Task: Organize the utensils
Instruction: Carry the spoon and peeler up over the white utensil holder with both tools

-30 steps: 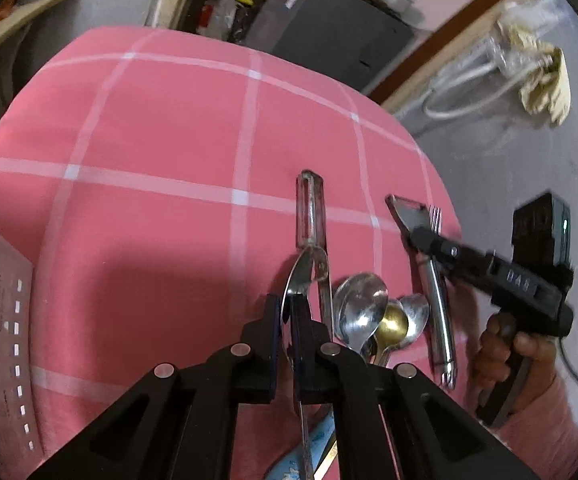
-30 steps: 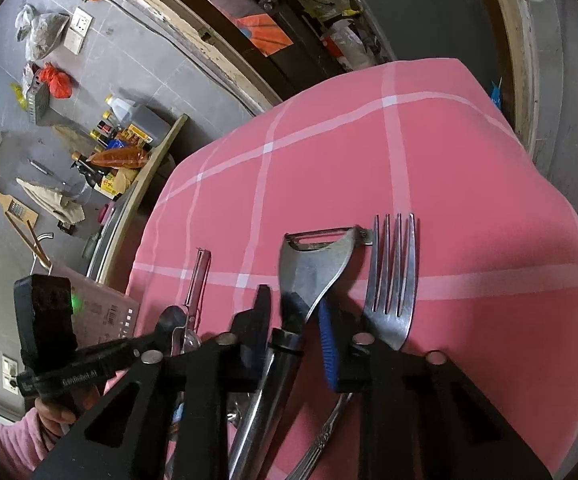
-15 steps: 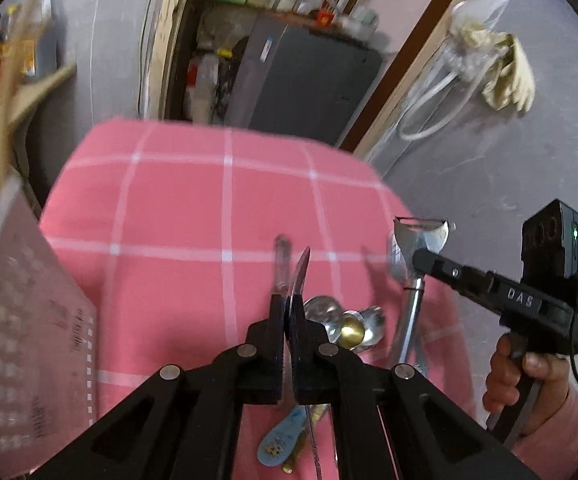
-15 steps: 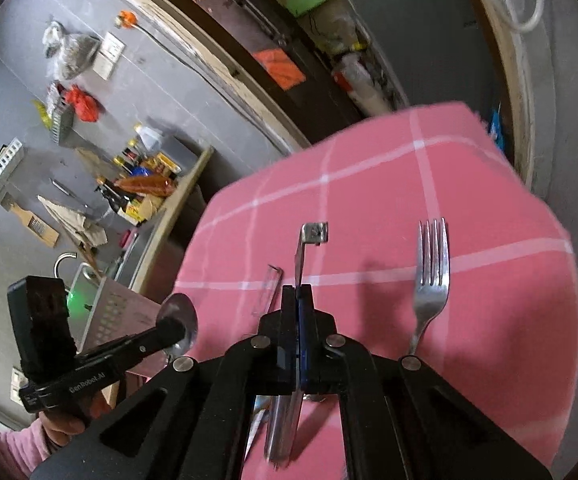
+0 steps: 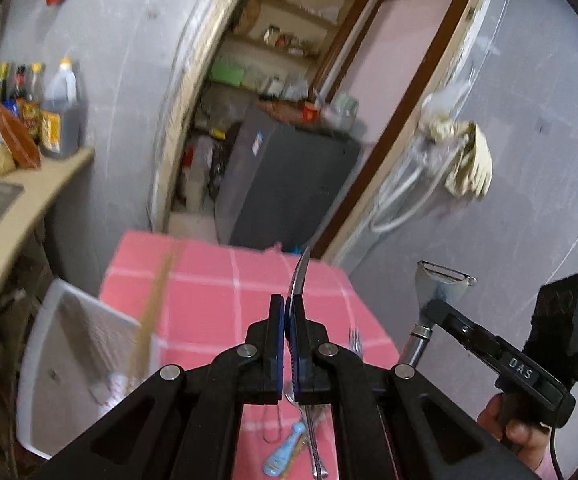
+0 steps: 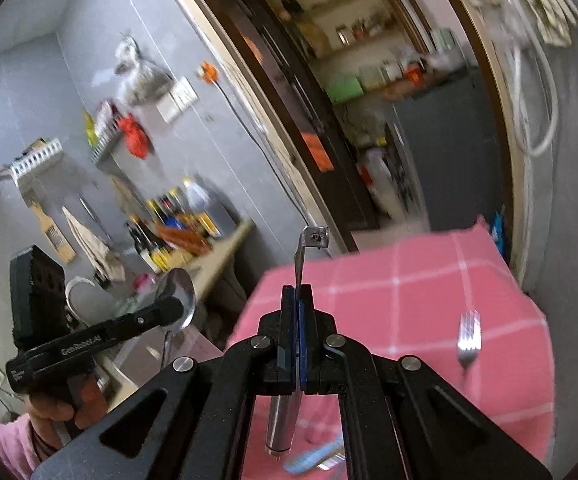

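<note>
At the far left of the left wrist view a white basket (image 5: 69, 360) stands against the edge of the pink checked tabletop (image 5: 217, 292), with what looks like a pair of chopsticks (image 5: 155, 308) leaning out of it, too blurred to be sure. To its right, the left hand-held gripper (image 5: 289, 316) has its 2 fingers pressed together on a spoon (image 5: 300, 276), held by the neck with the bowl edge-on and pointing up, lifted clear above the cloth. Below it a few utensils lie on the tabletop, among them a light blue handle (image 5: 283, 454), and a fork (image 5: 355, 340) lies alone near the right edge. Farthest right, the right hand-held gripper (image 5: 433, 312) is clamped on a peeler (image 5: 441, 284), gripping it where the flat blade frame meets the round metal handle, also raised off the cloth; the right wrist view shows its fingers (image 6: 287, 328) closed flat on that thin frame.

Both pieces look like stiff, light steel, smooth and likely slippery. The spoon's narrow neck gives little surface, so it could swivel under its own bowl; a grip lower on the handle would probably be steadier. The peeler's handle hangs below the grip, so it may swing, and its blade edge is best kept away from the pads.
</note>
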{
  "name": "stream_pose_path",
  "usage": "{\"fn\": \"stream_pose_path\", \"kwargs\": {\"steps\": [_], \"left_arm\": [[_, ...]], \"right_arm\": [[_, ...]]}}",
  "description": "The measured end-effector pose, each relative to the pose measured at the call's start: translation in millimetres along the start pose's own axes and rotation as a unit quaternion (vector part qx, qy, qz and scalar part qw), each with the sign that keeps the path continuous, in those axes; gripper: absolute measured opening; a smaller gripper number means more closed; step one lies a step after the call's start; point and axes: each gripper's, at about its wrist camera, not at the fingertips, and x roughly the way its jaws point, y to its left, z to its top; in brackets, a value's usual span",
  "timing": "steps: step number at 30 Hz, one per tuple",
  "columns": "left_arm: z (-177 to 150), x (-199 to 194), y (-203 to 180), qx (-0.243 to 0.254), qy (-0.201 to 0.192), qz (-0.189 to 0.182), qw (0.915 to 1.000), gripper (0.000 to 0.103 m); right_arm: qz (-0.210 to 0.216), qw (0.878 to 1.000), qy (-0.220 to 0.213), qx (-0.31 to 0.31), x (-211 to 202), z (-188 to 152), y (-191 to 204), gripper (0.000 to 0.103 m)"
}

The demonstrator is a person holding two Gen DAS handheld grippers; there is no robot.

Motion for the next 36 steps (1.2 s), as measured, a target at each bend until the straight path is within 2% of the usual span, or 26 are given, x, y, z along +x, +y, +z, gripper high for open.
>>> {"fn": "stream_pose_path", "kwargs": {"steps": [5, 9, 17, 21, 27, 36], "left_arm": [[27, -39, 25, 0.017, -0.046, 0.022, 0.9985, 0.003], [42, -57, 50, 0.024, -0.083, 0.044, 0.9953, 0.003], [42, -52, 92, 0.026, -0.136, 0.083, 0.9869, 0.003], [31, -37, 100, 0.038, -0.14, 0.087, 0.9856, 0.003], [16, -31, 117, 0.023, -0.142, 0.083, 0.9861, 0.003], [-7, -27, 128, 0.021, -0.125, 0.064, 0.9899, 0.003]], "right_arm": [[0.027, 0.999, -0.045, -0.005, 3, 14, 47, 0.001], [0.047, 0.997, -0.057, -0.014, 20, 13, 83, 0.001], [0.059, 0.995, -0.052, -0.053, 60, -9, 134, 0.001], [0.054, 0.995, -0.042, -0.071, 80, -22, 143, 0.001], [0.05, 0.995, -0.021, -0.088, 100, -43, 143, 0.001], [0.041, 0.993, 0.021, -0.109, 116, -65, 143, 0.002]]}}
